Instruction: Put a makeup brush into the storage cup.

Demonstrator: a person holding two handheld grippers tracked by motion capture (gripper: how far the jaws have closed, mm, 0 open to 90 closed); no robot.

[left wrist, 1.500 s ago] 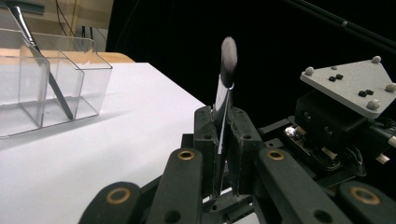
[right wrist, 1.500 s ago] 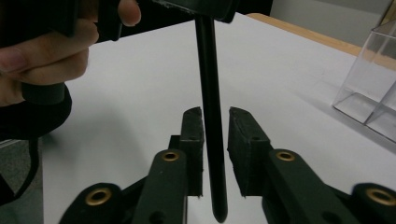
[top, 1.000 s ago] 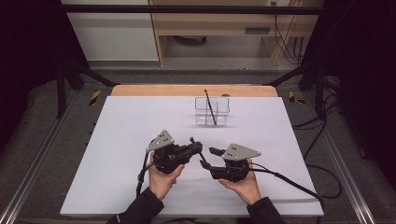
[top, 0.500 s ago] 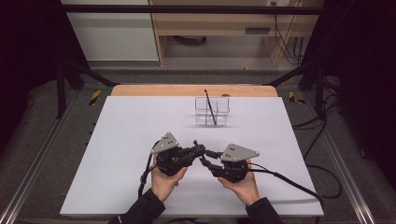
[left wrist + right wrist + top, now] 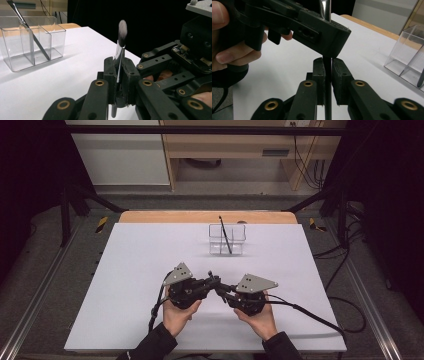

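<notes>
step: two-gripper hold on makeup brush (image 5: 120, 47) | left gripper (image 5: 118, 75) pinches ferrule, right gripper (image 5: 326, 75) just closed on handle below | place: upright, well nearer the person than clear organiser (image 5: 227, 239) | next: probably release one, carry to organiser

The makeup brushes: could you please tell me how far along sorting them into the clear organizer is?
One black brush already leans in the clear organizer. In hand: a second brush, upright with its bristles on top, clamped by the left hand-held gripper, while the right hand-held gripper has just closed on its handle below. Left: carrying it to the organizer and dropping it in.
</notes>
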